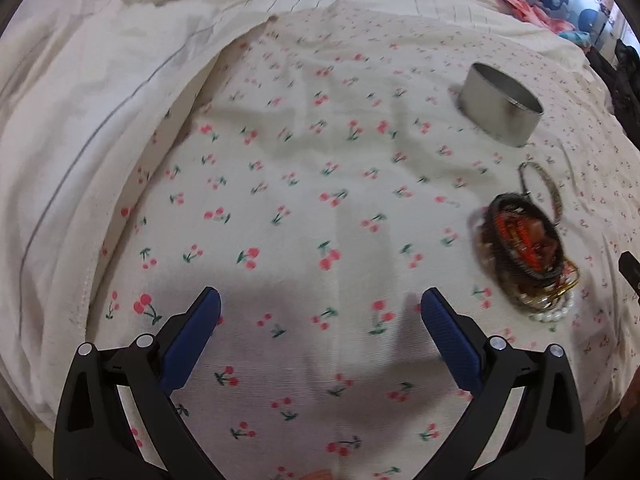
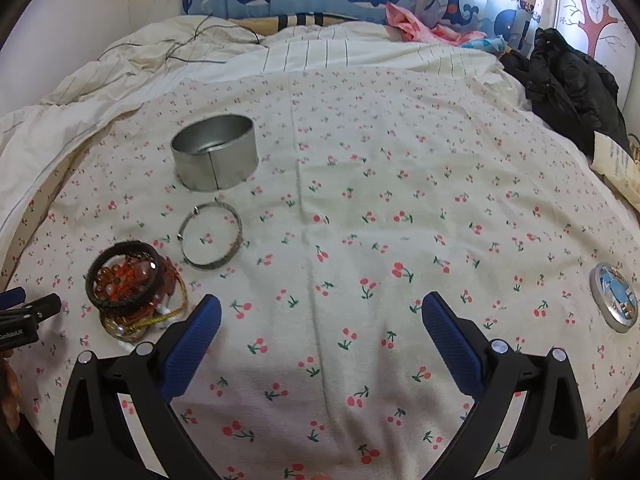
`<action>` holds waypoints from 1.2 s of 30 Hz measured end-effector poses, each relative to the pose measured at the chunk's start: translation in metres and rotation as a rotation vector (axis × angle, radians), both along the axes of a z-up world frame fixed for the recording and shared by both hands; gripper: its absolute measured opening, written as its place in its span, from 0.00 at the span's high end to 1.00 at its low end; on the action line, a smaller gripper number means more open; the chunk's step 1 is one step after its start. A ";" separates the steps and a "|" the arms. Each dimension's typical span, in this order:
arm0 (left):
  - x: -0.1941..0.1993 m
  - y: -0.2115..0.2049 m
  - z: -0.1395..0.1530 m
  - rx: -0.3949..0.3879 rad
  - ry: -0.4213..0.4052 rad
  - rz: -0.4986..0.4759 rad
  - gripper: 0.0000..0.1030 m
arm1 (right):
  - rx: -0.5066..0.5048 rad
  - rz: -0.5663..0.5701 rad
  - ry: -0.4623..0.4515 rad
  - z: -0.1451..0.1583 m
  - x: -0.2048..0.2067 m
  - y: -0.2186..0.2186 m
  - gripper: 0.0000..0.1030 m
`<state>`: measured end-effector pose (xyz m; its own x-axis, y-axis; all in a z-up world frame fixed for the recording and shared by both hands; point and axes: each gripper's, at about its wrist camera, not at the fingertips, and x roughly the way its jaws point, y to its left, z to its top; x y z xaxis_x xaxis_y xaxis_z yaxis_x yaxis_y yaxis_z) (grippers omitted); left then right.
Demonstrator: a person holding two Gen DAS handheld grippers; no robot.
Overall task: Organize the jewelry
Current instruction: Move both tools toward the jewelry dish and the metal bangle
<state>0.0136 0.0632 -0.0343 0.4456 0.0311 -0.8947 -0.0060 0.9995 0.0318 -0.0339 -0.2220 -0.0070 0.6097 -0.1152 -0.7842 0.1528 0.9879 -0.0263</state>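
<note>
Basically nothing's picked up yet: left gripper (image 1: 320, 312) and right gripper (image 2: 322, 316) both spread wide, empty. Bracelet pile (image 2: 132, 286) sits lower left of right view, silver bangle (image 2: 211, 237) just above, open tin (image 2: 215, 151) beyond, prob. empty. Next: nip one bracelet, carry to tin.

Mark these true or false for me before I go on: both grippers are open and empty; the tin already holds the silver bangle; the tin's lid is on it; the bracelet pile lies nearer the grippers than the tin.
1. Both the left gripper and the right gripper are open and empty. True.
2. The round tin holds the silver bangle. False: the bangle lies flat on the cherry-print sheet, apart from the tin.
3. The lid is on the tin. False: the tin stands open; the lid lies far off to the right.
4. The bracelet pile lies nearer the grippers than the tin. True.
</note>
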 end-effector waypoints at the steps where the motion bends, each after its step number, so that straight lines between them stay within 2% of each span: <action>1: 0.000 0.001 -0.005 0.007 0.009 -0.004 0.06 | -0.002 0.002 0.007 -0.002 0.000 0.000 0.06; 3: -0.002 0.003 -0.013 0.005 0.016 -0.008 0.06 | -0.012 0.010 0.025 -0.008 0.001 0.001 0.06; 8: -0.010 0.007 -0.020 -0.022 -0.026 -0.022 0.06 | 0.005 0.011 0.091 -0.027 0.004 -0.004 0.06; 10: -0.012 0.004 -0.020 -0.001 -0.028 -0.030 0.06 | -0.003 0.017 0.103 -0.032 0.005 -0.004 0.06; 13: -0.014 -0.005 -0.012 0.028 -0.018 -0.051 0.06 | 0.005 0.015 0.099 -0.032 0.005 -0.004 0.06; 22: 0.006 -0.014 0.001 0.034 -0.075 -0.039 0.06 | 0.005 0.022 0.082 -0.028 0.013 -0.002 0.06; 25: 0.013 -0.012 0.002 0.001 -0.067 -0.022 0.06 | 0.014 0.013 0.077 -0.027 0.016 -0.004 0.06; 32: 0.010 -0.019 0.008 0.019 -0.101 -0.040 0.06 | 0.024 0.034 0.068 -0.024 0.018 0.001 0.06; 36: 0.011 -0.019 0.008 -0.003 -0.098 -0.030 0.06 | 0.016 0.044 0.058 -0.021 0.017 0.004 0.06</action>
